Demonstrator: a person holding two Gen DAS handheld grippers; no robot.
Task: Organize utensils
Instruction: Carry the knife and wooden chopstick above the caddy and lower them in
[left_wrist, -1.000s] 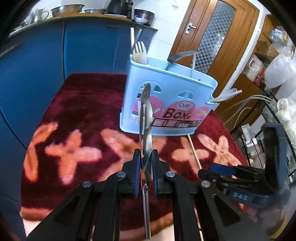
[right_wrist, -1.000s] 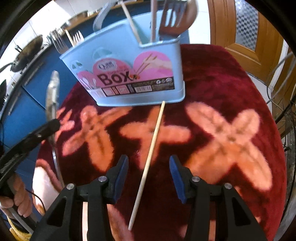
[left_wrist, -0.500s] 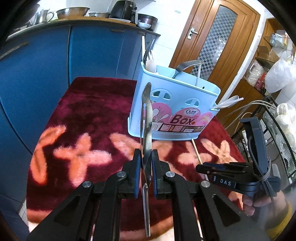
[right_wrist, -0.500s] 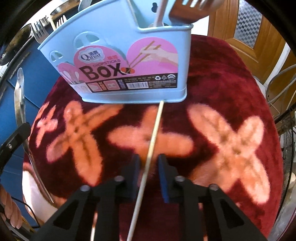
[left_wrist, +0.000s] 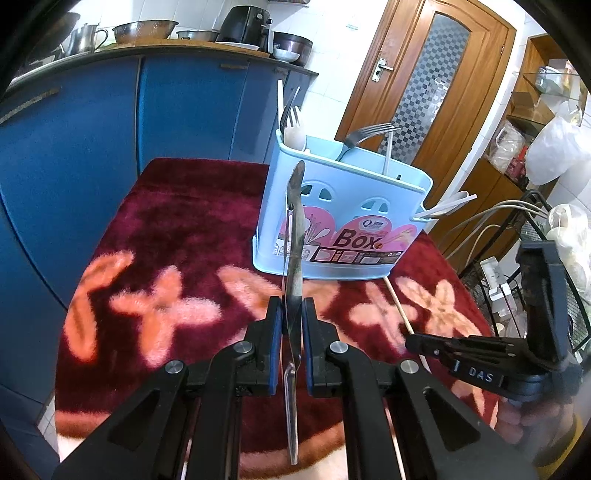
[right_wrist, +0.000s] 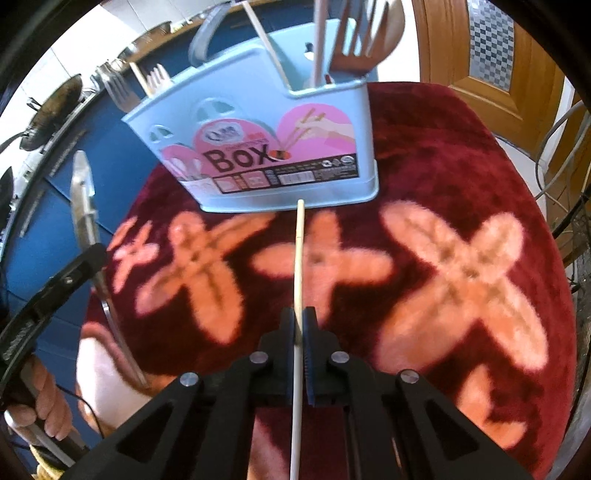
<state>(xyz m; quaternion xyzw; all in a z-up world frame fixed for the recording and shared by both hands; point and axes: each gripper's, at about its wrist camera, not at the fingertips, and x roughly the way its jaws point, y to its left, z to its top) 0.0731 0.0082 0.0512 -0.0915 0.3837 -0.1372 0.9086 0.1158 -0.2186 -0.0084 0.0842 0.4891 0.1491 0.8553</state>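
A light blue utensil box (left_wrist: 343, 221) stands on a red flowered mat (left_wrist: 177, 236); it also shows in the right wrist view (right_wrist: 266, 147), holding forks, chopsticks and a wooden spatula. My left gripper (left_wrist: 293, 325) is shut on a metal spoon (left_wrist: 294, 243), held edge-on and pointing up toward the box. My right gripper (right_wrist: 299, 328) is shut on a pale chopstick (right_wrist: 298, 258) whose far tip touches the box's base. The right gripper (left_wrist: 480, 354) shows in the left wrist view, and the spoon (right_wrist: 83, 206) in the right wrist view.
A blue cabinet (left_wrist: 92, 122) with pots on its counter stands behind and left of the mat. A wooden door (left_wrist: 436, 92) is behind the box. A wire rack (left_wrist: 546, 258) with bags and cables stands to the right.
My right gripper went from open around the chopstick to shut on it. My left gripper, with the spoon, drew back from the box.
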